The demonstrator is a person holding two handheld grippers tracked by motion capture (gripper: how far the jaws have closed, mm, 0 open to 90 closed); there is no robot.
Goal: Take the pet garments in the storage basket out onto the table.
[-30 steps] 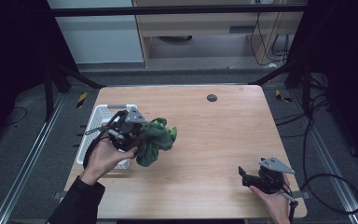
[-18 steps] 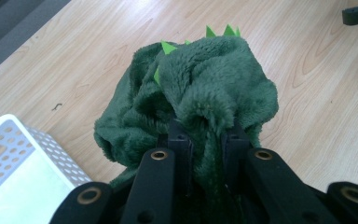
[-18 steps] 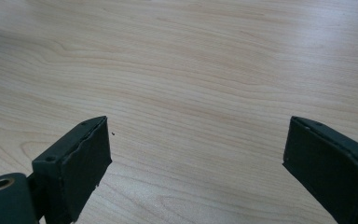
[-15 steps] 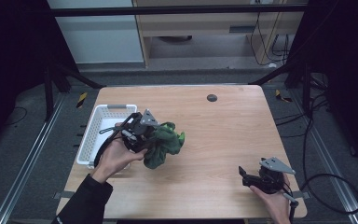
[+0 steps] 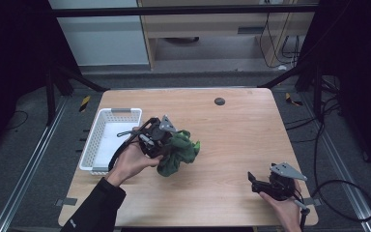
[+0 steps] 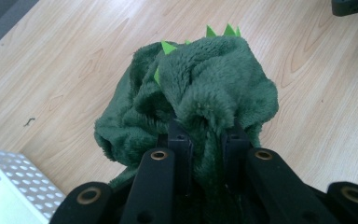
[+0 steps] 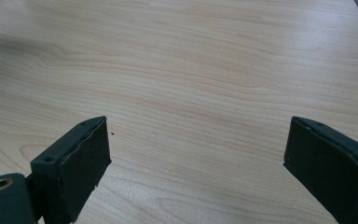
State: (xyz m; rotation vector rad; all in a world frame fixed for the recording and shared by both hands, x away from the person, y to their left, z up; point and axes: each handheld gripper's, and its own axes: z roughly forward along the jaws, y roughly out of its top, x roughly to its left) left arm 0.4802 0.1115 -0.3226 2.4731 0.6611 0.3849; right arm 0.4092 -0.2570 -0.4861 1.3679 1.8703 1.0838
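Note:
A dark green plush toy with bright green felt spikes hangs bunched over the wooden table, right of the white basket. My left gripper is shut on its fabric. In the left gripper view the plush toy bulges over the jaws, which pinch a fold between them, and the left gripper sits above bare wood. My right gripper rests low near the table's front right corner, held by a hand. In the right gripper view the right gripper stands wide open, only wood grain between its pads.
The white perforated basket lies along the table's left edge, and its corner shows at the lower left of the left gripper view. A small dark round disc sits near the far edge. Cables trail on the floor to the right.
My left gripper has carried the green plush toy to the right, from over the basket's edge out over the open table. The right gripper has stayed in place, open.

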